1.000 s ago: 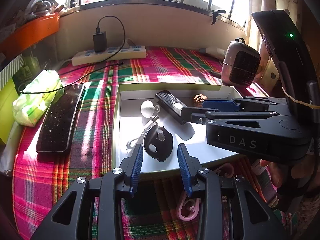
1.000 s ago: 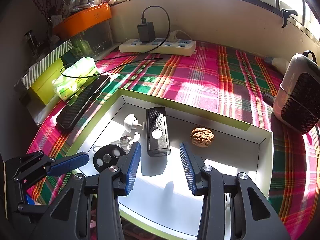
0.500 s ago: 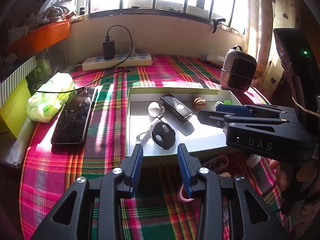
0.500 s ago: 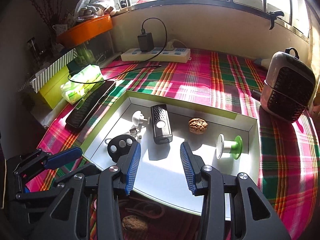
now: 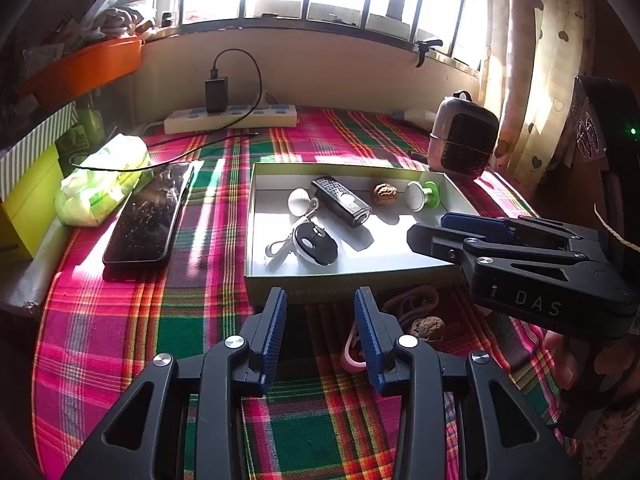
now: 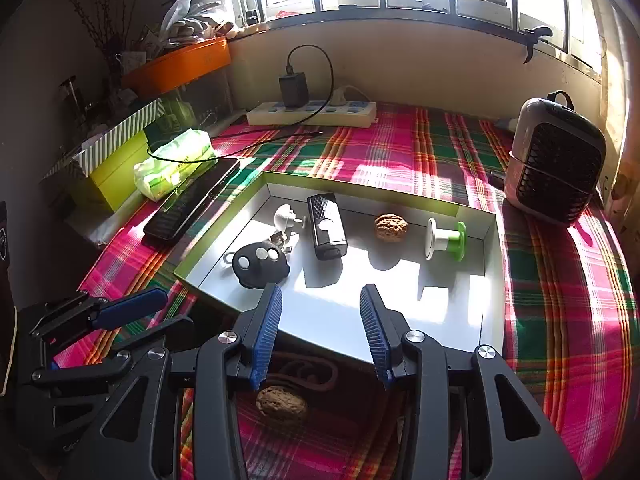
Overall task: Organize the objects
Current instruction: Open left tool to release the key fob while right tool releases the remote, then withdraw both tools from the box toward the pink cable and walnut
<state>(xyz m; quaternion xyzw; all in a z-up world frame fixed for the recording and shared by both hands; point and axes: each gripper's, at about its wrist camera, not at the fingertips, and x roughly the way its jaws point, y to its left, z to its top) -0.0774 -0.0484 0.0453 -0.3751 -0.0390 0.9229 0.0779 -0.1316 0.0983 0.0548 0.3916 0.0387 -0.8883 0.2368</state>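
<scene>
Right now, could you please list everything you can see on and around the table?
tray: one, white with green rim, centre of tablecloth
walnut: two, brown; one in tray, one on cloth in front
black device: one, in tray
spool: one, white and green, in tray
round black item: one, in tray
pink hook: one, cloth before tray
phone: one, black, left of tray
tissue pack: one, green
power strip: one, white, by wall
heater: one, right
left claw: open, empty
right claw: open, empty
</scene>
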